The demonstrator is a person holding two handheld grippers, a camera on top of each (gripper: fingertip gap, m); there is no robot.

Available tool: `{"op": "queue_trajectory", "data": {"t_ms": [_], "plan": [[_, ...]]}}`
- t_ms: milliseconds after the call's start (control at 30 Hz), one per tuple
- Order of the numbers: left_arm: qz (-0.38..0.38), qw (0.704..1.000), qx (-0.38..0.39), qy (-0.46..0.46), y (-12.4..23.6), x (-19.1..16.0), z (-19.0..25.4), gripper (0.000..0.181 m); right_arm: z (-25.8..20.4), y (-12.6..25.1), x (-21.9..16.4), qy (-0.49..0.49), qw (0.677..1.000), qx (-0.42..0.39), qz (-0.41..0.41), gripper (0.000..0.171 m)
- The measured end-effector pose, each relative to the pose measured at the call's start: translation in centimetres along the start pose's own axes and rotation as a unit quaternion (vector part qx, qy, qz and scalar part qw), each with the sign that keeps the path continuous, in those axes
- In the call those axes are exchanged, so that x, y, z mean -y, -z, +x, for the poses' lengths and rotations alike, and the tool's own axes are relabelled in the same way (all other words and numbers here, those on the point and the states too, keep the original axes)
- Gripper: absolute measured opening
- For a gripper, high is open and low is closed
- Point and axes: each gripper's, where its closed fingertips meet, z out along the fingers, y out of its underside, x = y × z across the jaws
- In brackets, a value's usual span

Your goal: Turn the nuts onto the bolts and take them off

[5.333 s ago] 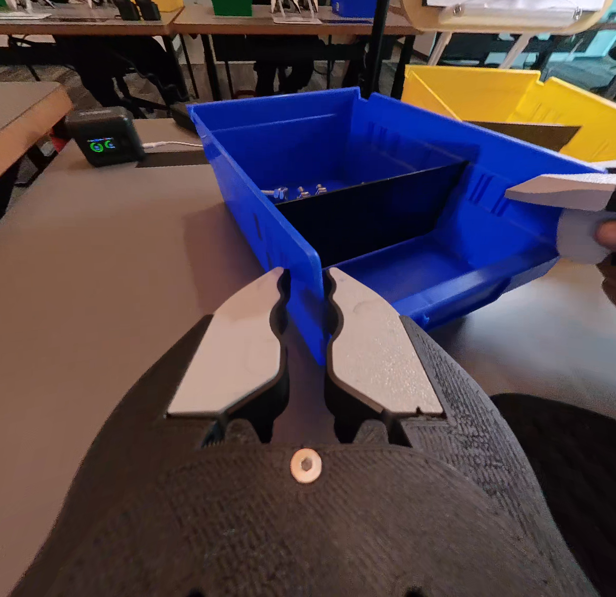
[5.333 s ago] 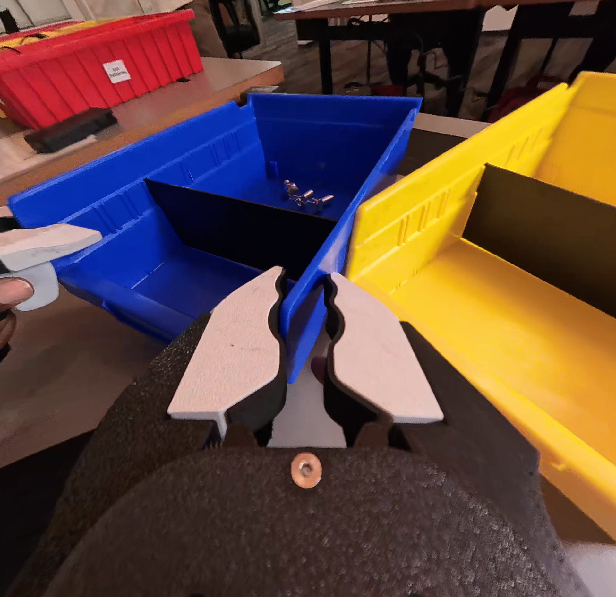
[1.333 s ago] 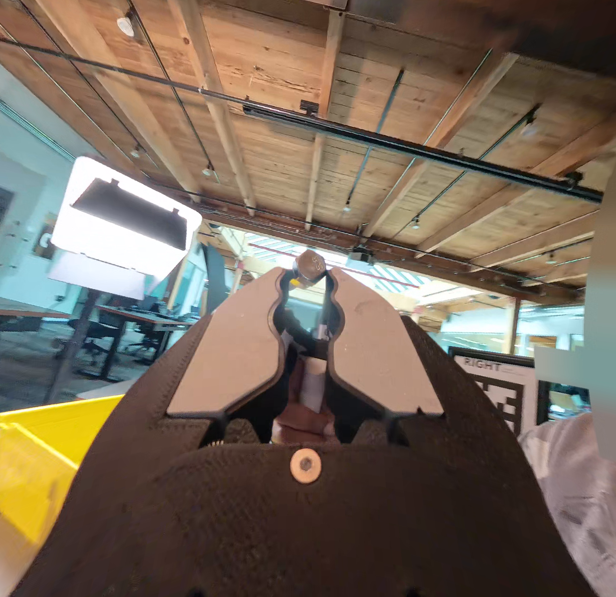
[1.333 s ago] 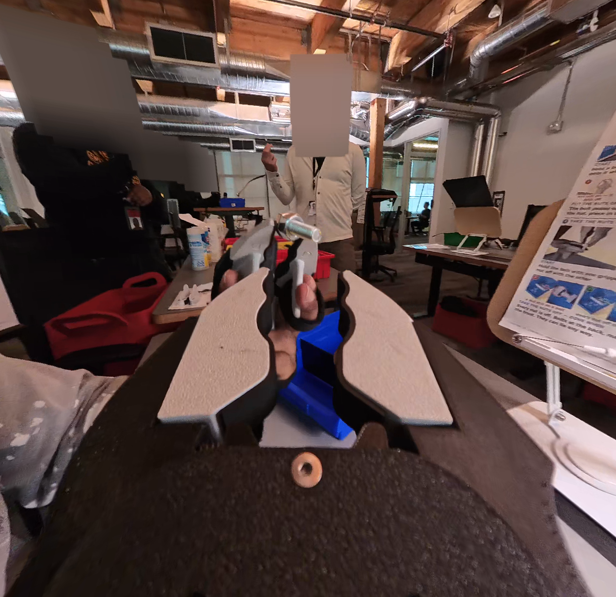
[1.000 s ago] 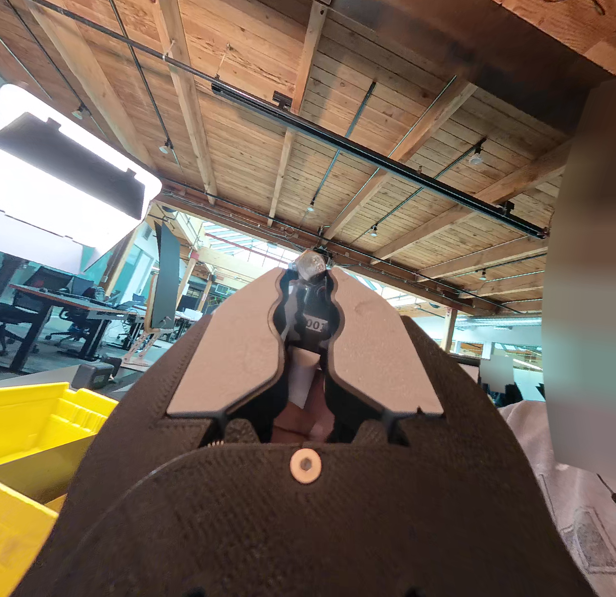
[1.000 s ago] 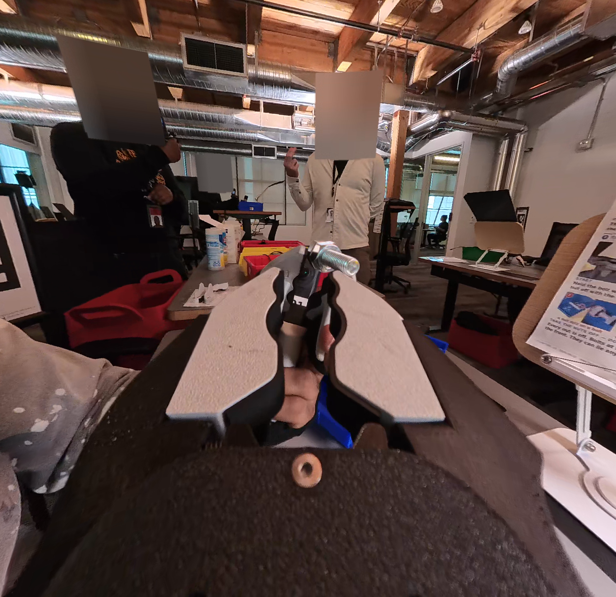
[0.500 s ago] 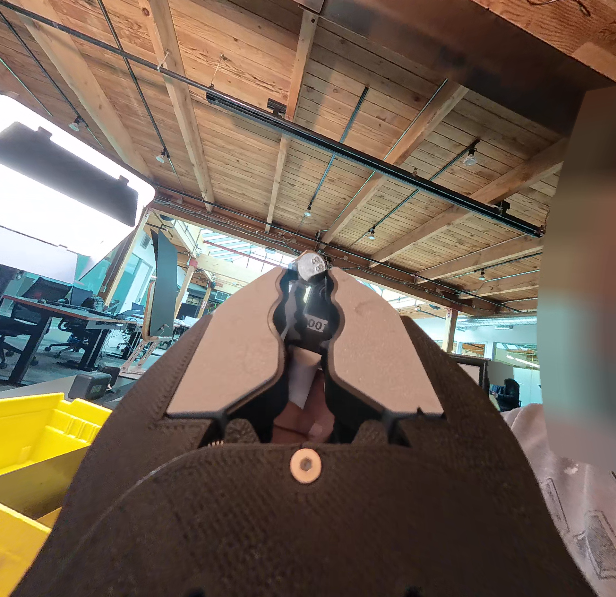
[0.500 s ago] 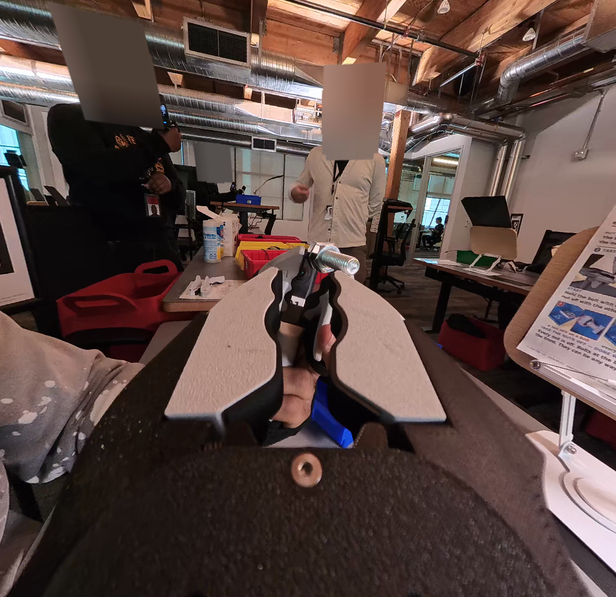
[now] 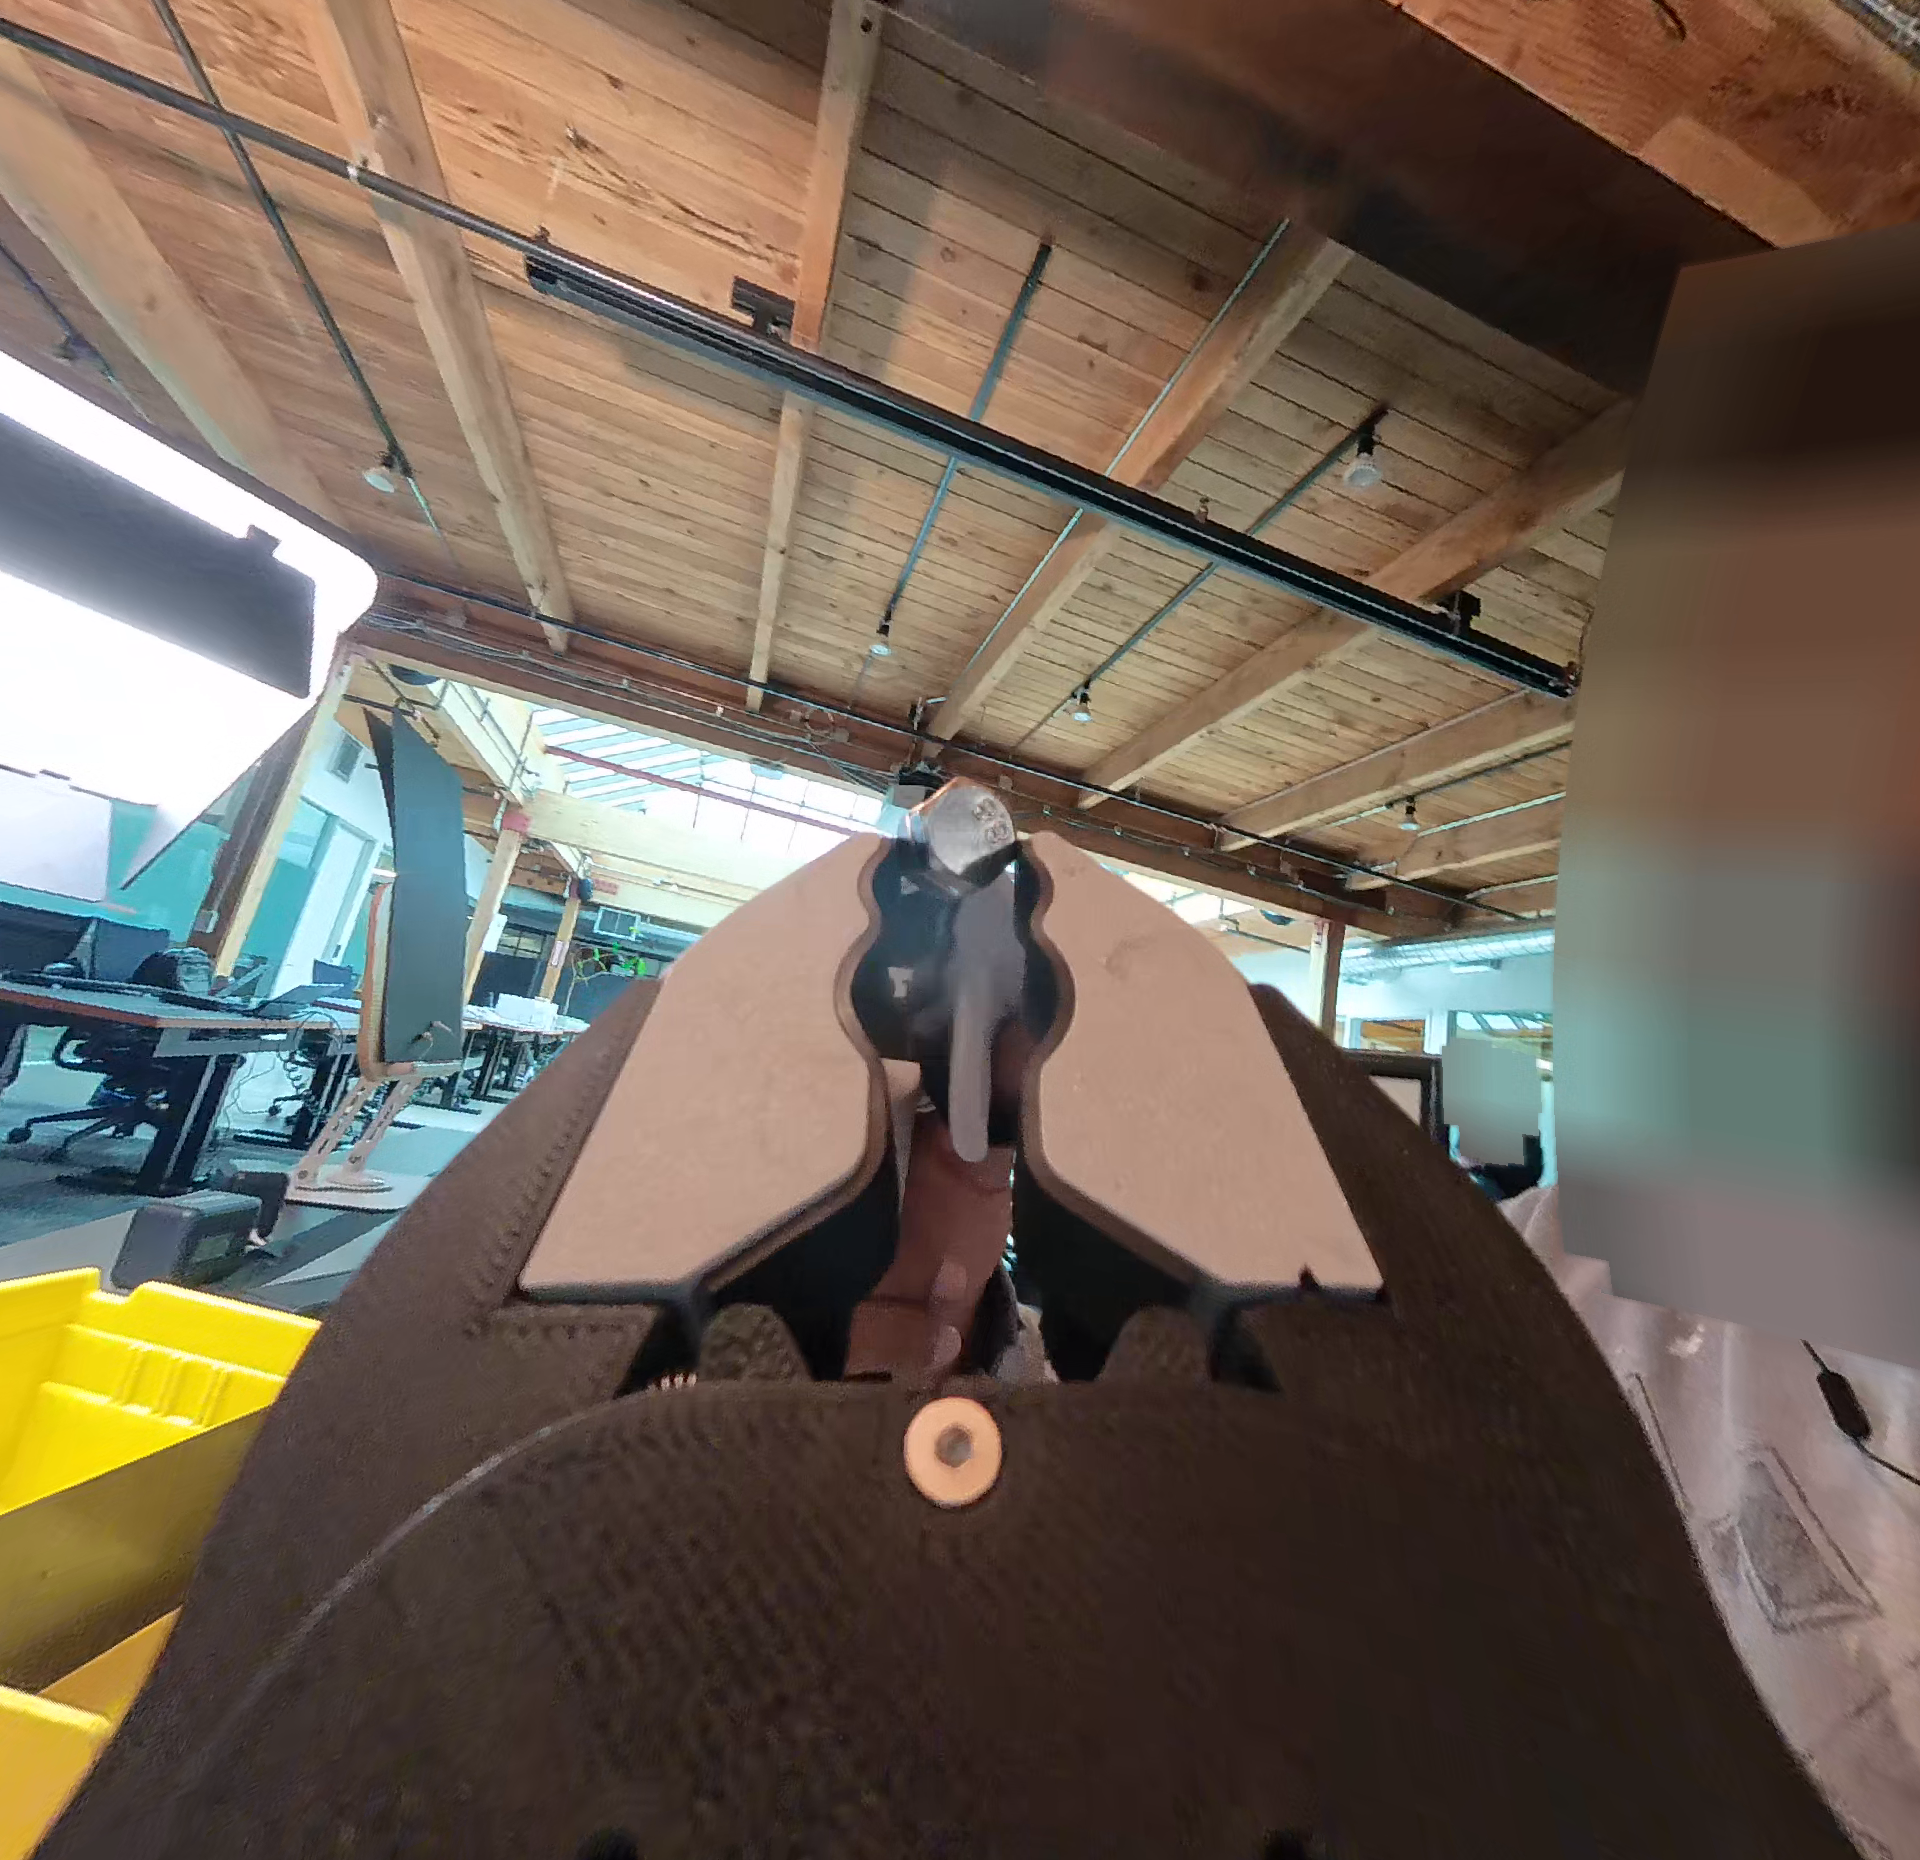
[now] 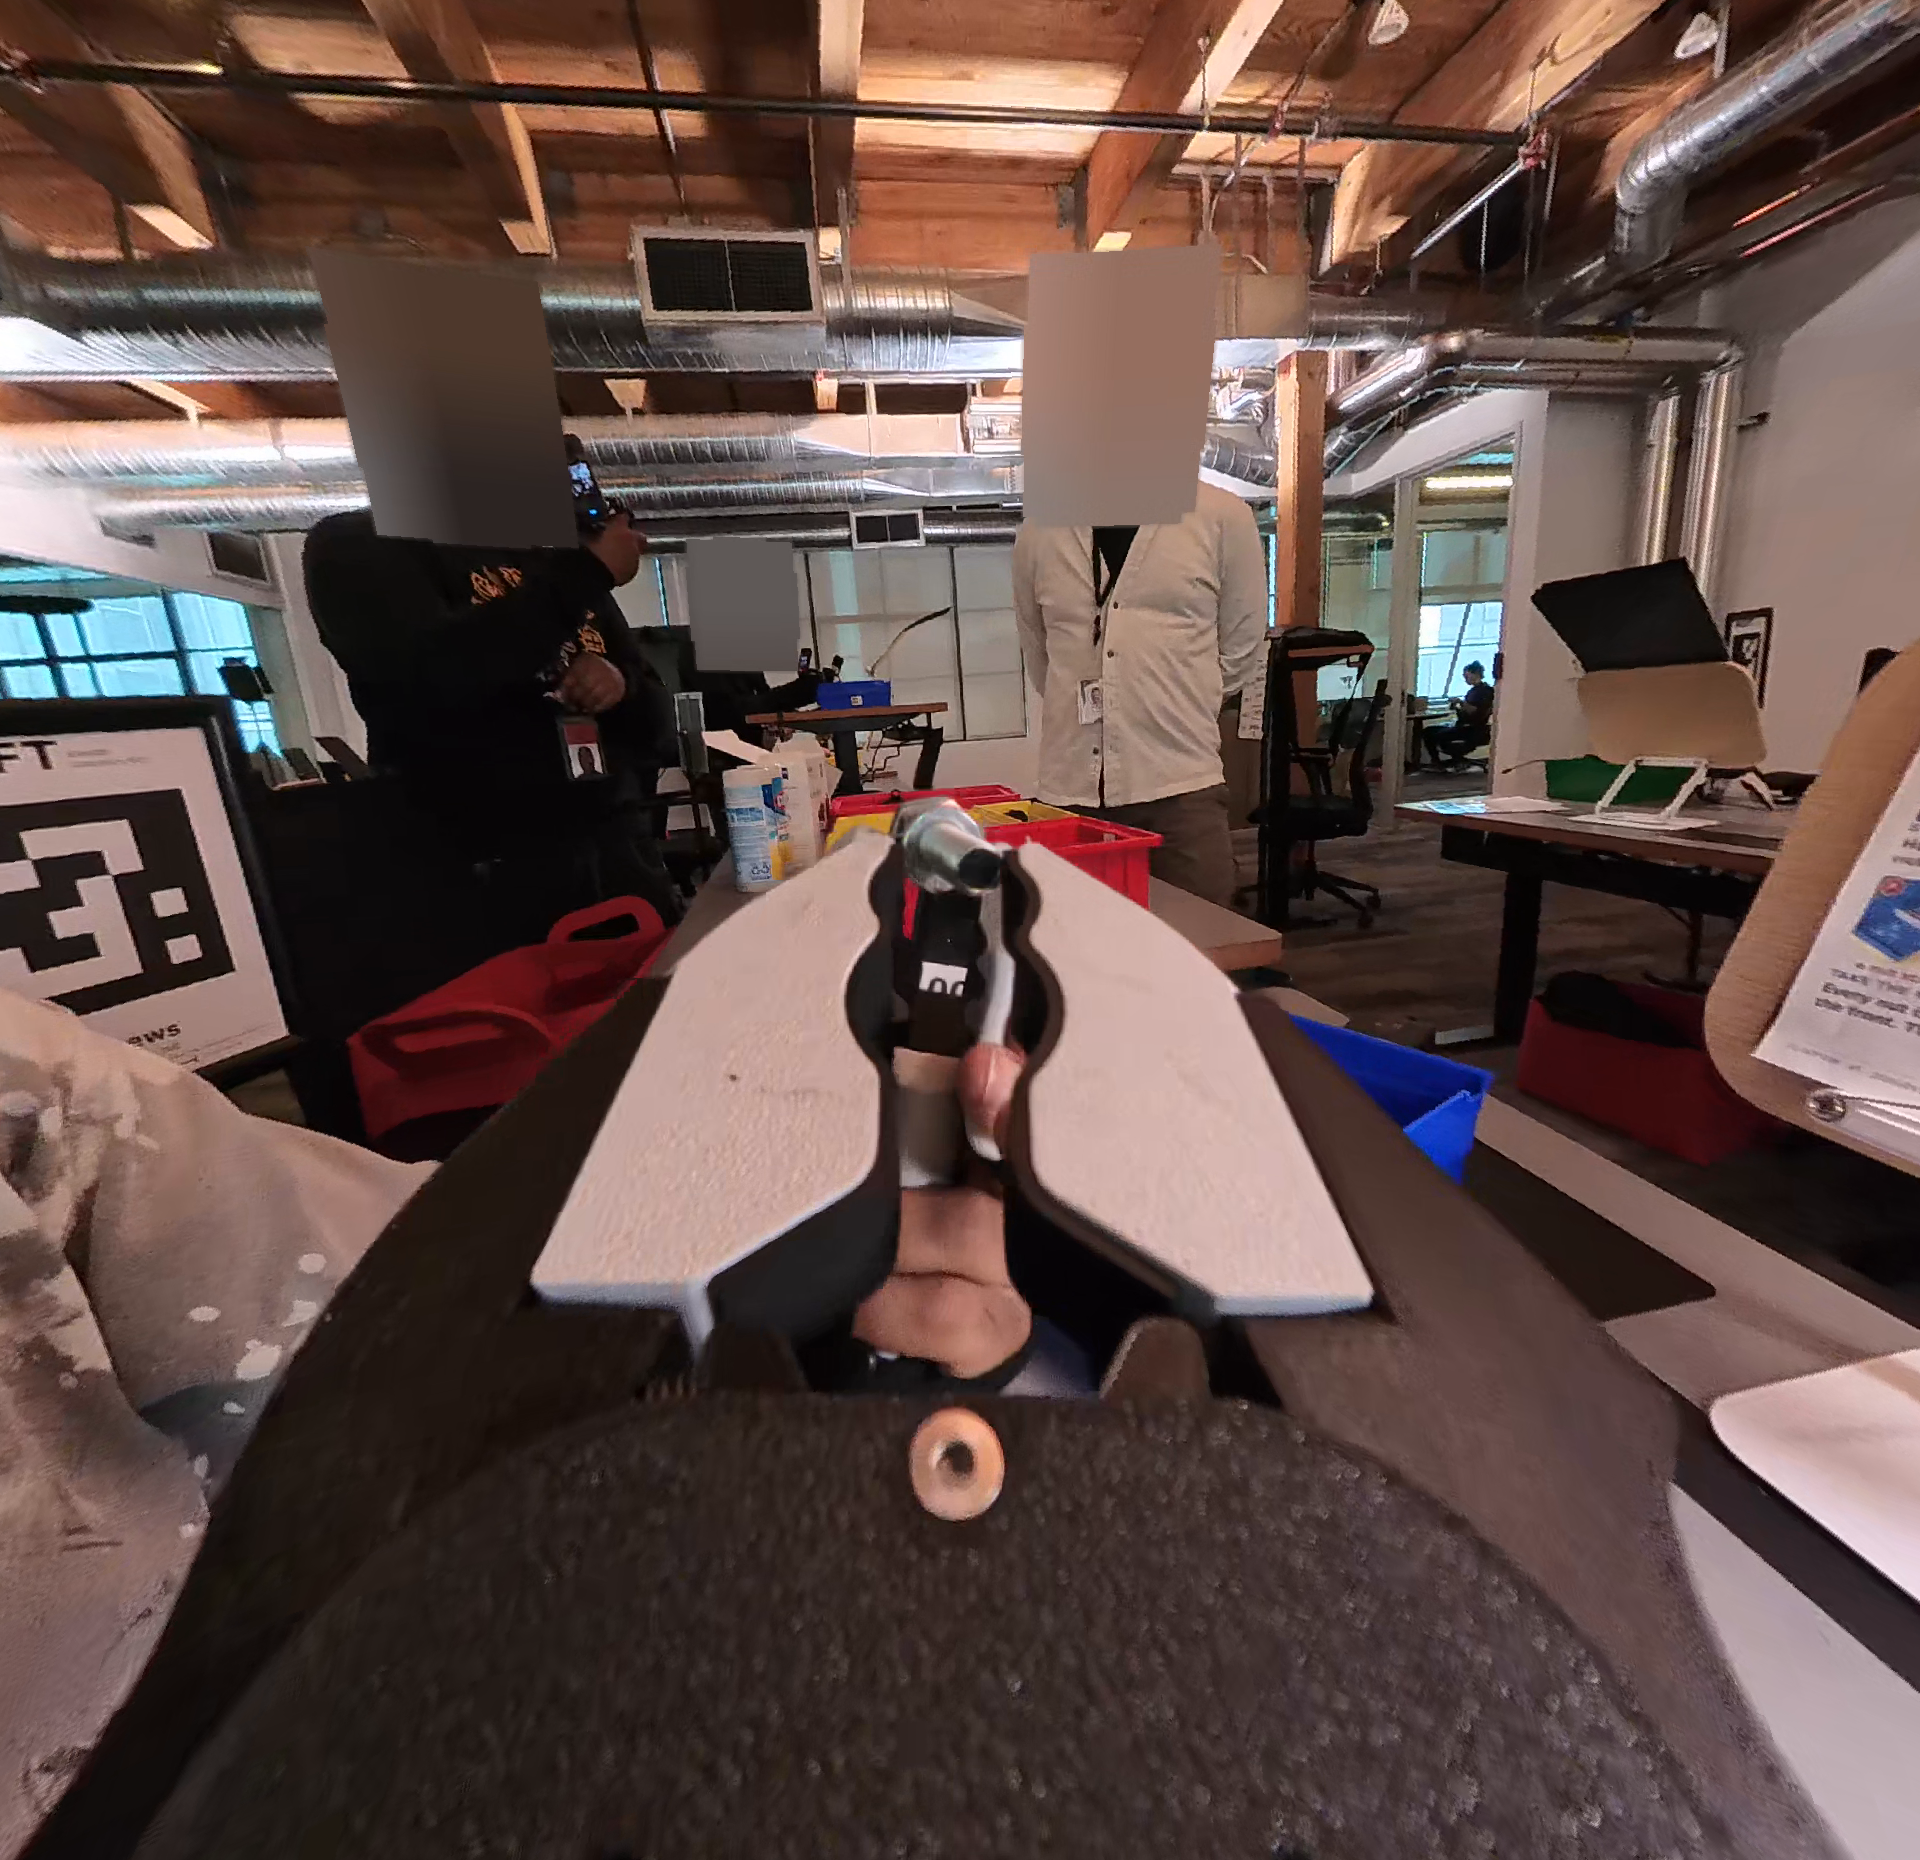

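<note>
In the left wrist view, my left gripper (image 9: 956, 860) points up at the wooden ceiling and is shut on a steel bolt; its hex head (image 9: 966, 831) faces the camera at the fingertips. In the right wrist view, my right gripper (image 10: 951, 865) is shut on the nut (image 10: 923, 836), and the bolt's threaded end (image 10: 975, 868) sticks out of the nut toward the camera. Both grippers meet tip to tip in mid-air. A hand and part of the other gripper show in the gap between each pair of fingers.
A yellow bin (image 9: 104, 1395) is low on the left. A blue bin (image 10: 1392, 1093), a paper on a wooden stand (image 10: 1829, 979), red bins (image 10: 1091, 854), a red container (image 10: 499, 1010) and two standing people (image 10: 488, 688) (image 10: 1132, 667) lie ahead of the right gripper. Less than 4 cm separates the two grippers' tips.
The bolt's threaded end, which pointed right, now points more toward the right camera. The hex head has turned in the left view. Both views have shifted a little.
</note>
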Motion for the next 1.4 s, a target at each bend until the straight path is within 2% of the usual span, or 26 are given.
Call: {"op": "queue_trajectory", "data": {"t_ms": [133, 233, 300, 467, 700, 900, 1033, 1200, 1333, 1400], "plan": [[-0.055, 0.998, -0.018, 0.0, -0.1, -0.9, 0.4, 0.021, -0.4, 0.4, 0.3, 0.021, 1.0, 0.005, -0.018, 0.011], [-0.142, 0.989, 0.003, -0.029, 0.2, -2.3, -0.3, 0.019, -0.3, 0.9, 0.3, 0.042, 0.998, 0.0, -0.051, 0.01], [-0.208, 0.976, 0.028, -0.061, 0.7, -3.4, -1.0, 0.02, -0.1, 1.4, 0.0, 0.057, 0.994, -0.007, -0.088, 0.01], [-0.309, 0.944, 0.063, -0.094, 1.7, -5.3, -1.9, 0.02, 0.2, 2.3, -1.4, 0.089, 0.98, -0.024, -0.177, 0.009], [-0.405, 0.903, 0.066, -0.125, 3.1, -8.0, -2.2, 0.02, 0.1, 2.7, -3.6, 0.092, 0.964, -0.021, -0.25, 0.009], [-0.416, 0.891, 0.077, -0.166, 2.8, -8.5, -2.4, 0.019, -0.2, 2.6, -3.8, 0.087, 0.963, -0.015, -0.254, 0.009], [-0.377, 0.903, 0.096, -0.182, 2.1, -7.3, -2.7, 0.019, 0.3, 2.3, -2.7, 0.071, 0.975, -0.026, -0.209, 0.009], [-0.343, 0.91, 0.114, -0.205, 1.7, -6.3, -3.1, 0.018, 1.1, 2.0, -2.5, 0.047, 0.981, -0.04, -0.185, 0.024], [-0.352, 0.905, 0.116, -0.21, 1.7, -6.9, -3.3, 0.019, 0.9, 1.7, -3.3, 0.058, 0.978, -0.032, -0.198, 0.009], [-0.355, 0.906, 0.113, -0.202, 1.8, -7.0, -3.3, 0.019, 0.9, 1.7, -3.6, 0.064, 0.975, -0.035, -0.209, 0.009]]}}
